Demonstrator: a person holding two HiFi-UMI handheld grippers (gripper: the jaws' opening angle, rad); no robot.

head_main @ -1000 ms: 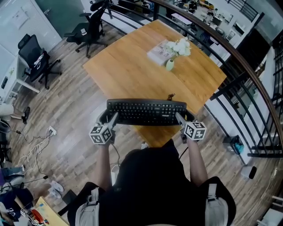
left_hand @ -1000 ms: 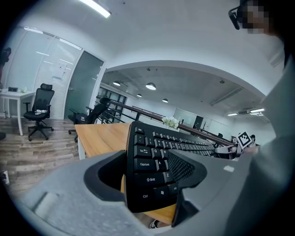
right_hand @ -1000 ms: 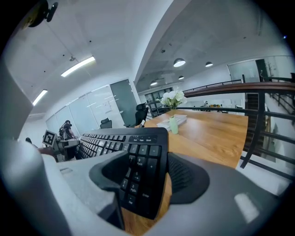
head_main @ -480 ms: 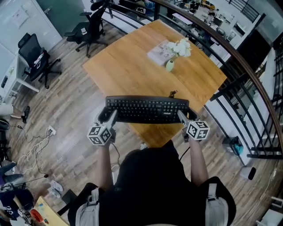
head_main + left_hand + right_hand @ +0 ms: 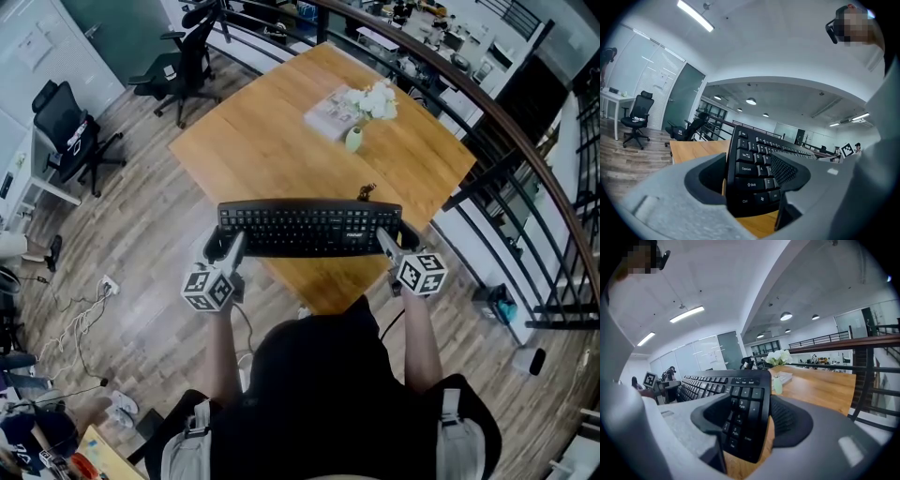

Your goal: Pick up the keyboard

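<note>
Clamping opposite ends of the keyboard, both sets of jaws are closed on it: the left gripper holds the Shift and Ctrl end, the right gripper the number-pad end, each with one pad against the key face and the other behind the board. Grip at both ends is judged deliberate, since a long thin board held at one end would sag or twist, and two holds keep it level. Keyboard lies crosswise between the grippers, keys up, over the near corner of the table; wood shows beneath it in both gripper views and it appears lifted clear, though the gap cannot be confirmed. Vase and book stand well apart, farther back, so no obstruction is noted
</note>
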